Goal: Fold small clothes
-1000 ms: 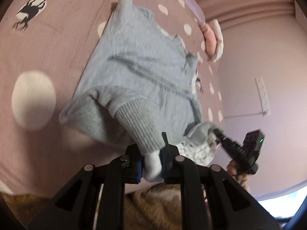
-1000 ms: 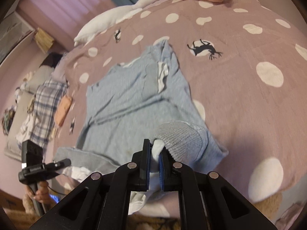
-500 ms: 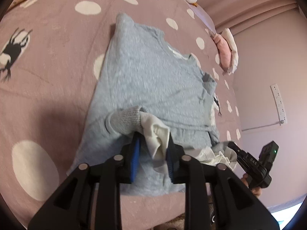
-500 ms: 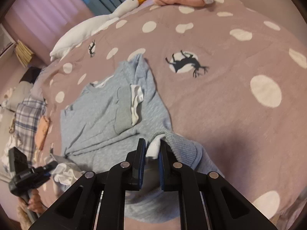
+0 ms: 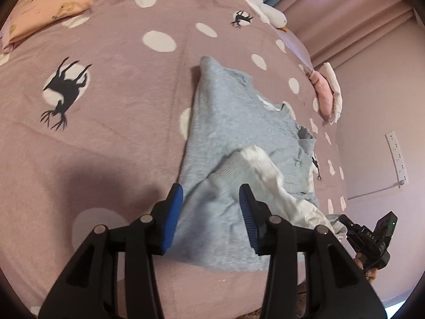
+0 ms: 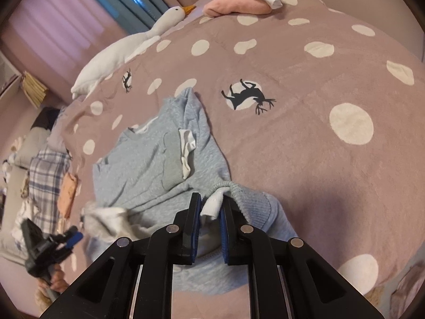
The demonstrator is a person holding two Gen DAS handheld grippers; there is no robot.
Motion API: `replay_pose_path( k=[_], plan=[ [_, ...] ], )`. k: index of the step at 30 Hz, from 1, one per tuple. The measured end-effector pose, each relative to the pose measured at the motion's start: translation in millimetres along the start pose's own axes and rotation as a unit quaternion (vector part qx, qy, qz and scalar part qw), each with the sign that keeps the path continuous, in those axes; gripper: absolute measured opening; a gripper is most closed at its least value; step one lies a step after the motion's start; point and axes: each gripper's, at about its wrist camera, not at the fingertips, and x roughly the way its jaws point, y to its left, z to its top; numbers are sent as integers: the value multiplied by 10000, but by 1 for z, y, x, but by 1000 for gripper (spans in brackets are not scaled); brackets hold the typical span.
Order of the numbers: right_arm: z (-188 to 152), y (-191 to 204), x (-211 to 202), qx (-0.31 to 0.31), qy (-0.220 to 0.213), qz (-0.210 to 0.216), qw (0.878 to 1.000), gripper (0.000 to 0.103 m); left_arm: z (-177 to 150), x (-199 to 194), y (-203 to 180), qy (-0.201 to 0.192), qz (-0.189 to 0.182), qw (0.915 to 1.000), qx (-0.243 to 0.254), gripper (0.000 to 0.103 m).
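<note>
Now left gripper point(image 5: 211, 199) spread above sweater point(image 5: 239, 122) — right gripper point(image 6: 208, 210) pinching cuff point(image 6: 212, 204).

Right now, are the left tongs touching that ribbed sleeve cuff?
Apart. In the left wrist view the left tongs stand open, and the ribbed cuff lies on the blue sweater beyond the fingertips, with fabric showing around both.

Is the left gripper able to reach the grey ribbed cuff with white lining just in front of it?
Probably yes. The left gripper has its jaws wide open, and the ribbed cuff lies just beyond them on the blue sweater, with nothing between.
</note>
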Motion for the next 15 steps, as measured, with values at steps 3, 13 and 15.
replay_pose_path(
  k=[3,13,15],
  plan=[
    [2,3,-9,-114,-272,-329,9990,30,-2,0,3,24,50,10000,-28,44],
    [2,-8,-23,-357,-503,-646,9960,61,0,12,-21,57,189,9989,414,62],
    [-3,-12,-21,-379,-354,-607,9968,61,2,18,-24,69,173,9987,480,65]
  ],
)
